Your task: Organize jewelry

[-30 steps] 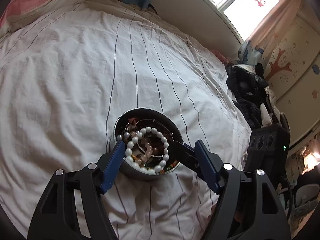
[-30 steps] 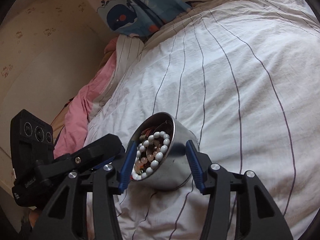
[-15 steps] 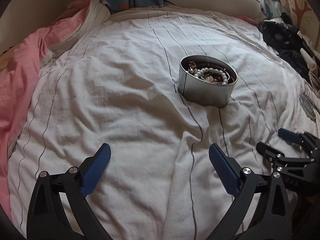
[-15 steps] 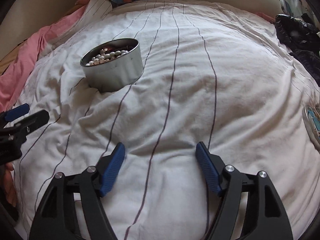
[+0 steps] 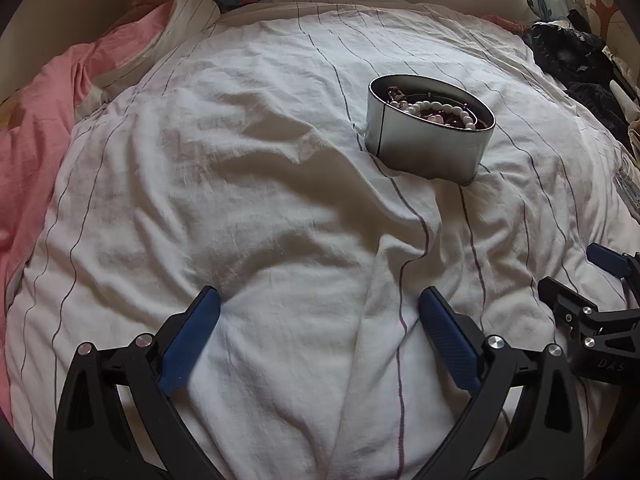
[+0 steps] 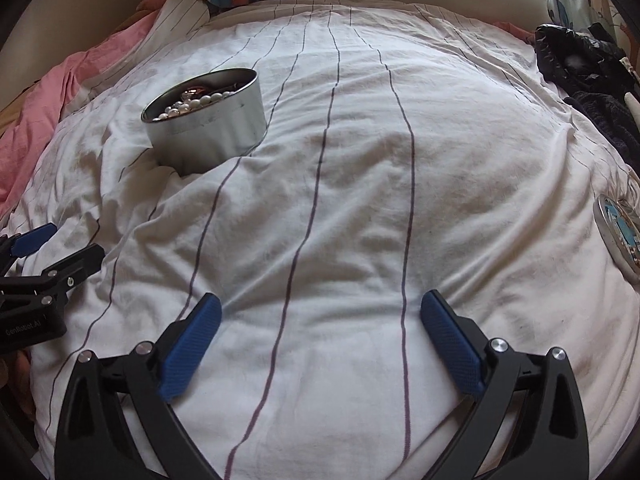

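While the round metal tin [image 5: 424, 148] of pearl beads [image 5: 440, 110] stands on the striped bed sheet [image 5: 280, 208], the left gripper [image 5: 320, 336] is spread wide and empty; the right gripper [image 6: 320, 336] is opening, nothing between its jaws, well apart from the tin.

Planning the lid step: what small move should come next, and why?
Probably swing the right gripper toward the round lid at the bed's right edge: the tin stands uncovered with beads inside; right jaws are opening, nothing between them.
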### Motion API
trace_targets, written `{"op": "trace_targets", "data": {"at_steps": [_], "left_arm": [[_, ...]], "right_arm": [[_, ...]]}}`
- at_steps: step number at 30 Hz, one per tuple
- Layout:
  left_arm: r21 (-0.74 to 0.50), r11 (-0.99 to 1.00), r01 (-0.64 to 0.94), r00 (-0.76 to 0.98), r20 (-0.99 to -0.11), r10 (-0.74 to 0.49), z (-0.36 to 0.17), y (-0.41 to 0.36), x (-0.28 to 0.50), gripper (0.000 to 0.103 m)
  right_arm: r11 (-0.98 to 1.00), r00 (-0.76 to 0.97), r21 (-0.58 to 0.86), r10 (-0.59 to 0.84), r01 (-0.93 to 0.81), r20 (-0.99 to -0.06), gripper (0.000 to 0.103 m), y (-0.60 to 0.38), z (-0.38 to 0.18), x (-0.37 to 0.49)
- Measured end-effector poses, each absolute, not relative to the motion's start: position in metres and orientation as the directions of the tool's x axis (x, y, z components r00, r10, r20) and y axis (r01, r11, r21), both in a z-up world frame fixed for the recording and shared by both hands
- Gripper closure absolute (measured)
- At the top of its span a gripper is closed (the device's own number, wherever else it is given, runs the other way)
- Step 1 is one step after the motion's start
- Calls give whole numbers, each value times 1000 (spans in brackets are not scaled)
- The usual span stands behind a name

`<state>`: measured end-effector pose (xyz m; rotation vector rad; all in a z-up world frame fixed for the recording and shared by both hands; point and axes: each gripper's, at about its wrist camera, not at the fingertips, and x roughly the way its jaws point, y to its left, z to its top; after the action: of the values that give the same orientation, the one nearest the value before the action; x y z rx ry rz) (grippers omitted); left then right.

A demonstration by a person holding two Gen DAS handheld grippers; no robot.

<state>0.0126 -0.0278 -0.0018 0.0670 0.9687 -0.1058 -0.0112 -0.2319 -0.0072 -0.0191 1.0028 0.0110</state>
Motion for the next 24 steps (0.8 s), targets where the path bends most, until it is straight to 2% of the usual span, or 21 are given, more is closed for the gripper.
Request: {"op": "trace_targets", "data": {"at_steps": [24], "left_arm": [[-23, 994, 110, 541, -837, -79, -4, -24, 16, 7]], "right_arm": [[1000, 538, -10, 1, -18, -843, 7, -233, -7, -11]]}}
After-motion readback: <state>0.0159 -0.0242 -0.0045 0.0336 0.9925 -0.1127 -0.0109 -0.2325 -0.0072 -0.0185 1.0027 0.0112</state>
